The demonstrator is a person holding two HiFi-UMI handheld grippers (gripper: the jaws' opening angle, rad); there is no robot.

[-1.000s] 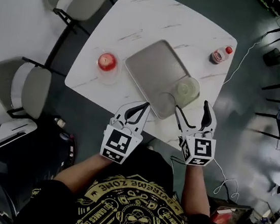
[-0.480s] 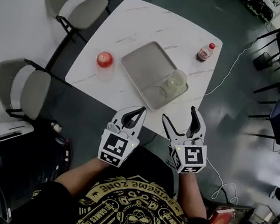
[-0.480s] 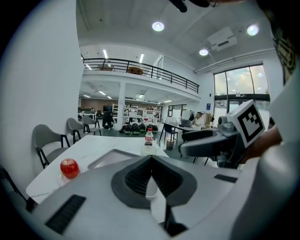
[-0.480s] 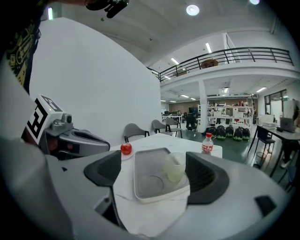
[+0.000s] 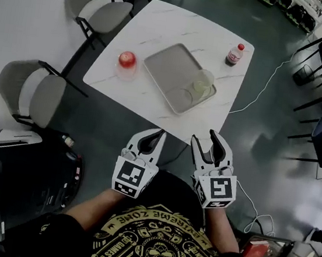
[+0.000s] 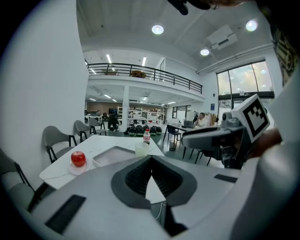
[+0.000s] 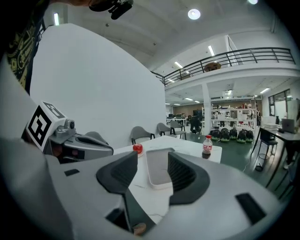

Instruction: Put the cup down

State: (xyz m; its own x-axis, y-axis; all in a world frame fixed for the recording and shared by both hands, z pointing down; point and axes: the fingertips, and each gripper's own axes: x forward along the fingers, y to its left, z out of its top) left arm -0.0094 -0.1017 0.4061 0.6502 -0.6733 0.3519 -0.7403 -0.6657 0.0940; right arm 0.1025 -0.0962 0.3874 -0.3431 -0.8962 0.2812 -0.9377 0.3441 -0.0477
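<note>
- Back from the surface (image 5: 163, 25), right claw (image 5: 205, 138) and left claw (image 5: 160, 133) hang farther off; the cup (image 5: 202, 81) stands alone on the tray (image 5: 169, 67).
- Right claw, empty, has just been narrowing to half-spread; left claw is pressed together. Placement looks done.

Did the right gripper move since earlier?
Yes. The right gripper drew back from the white marble table, toward the person; its jaws, nothing between them, have just been closing.

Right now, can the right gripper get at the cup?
Probably not without a step forward: the right gripper hangs short of the table, and the cup sits farther in on the tray. Nothing stands between. Its jaws, just closing partway, are apart and empty.
</note>
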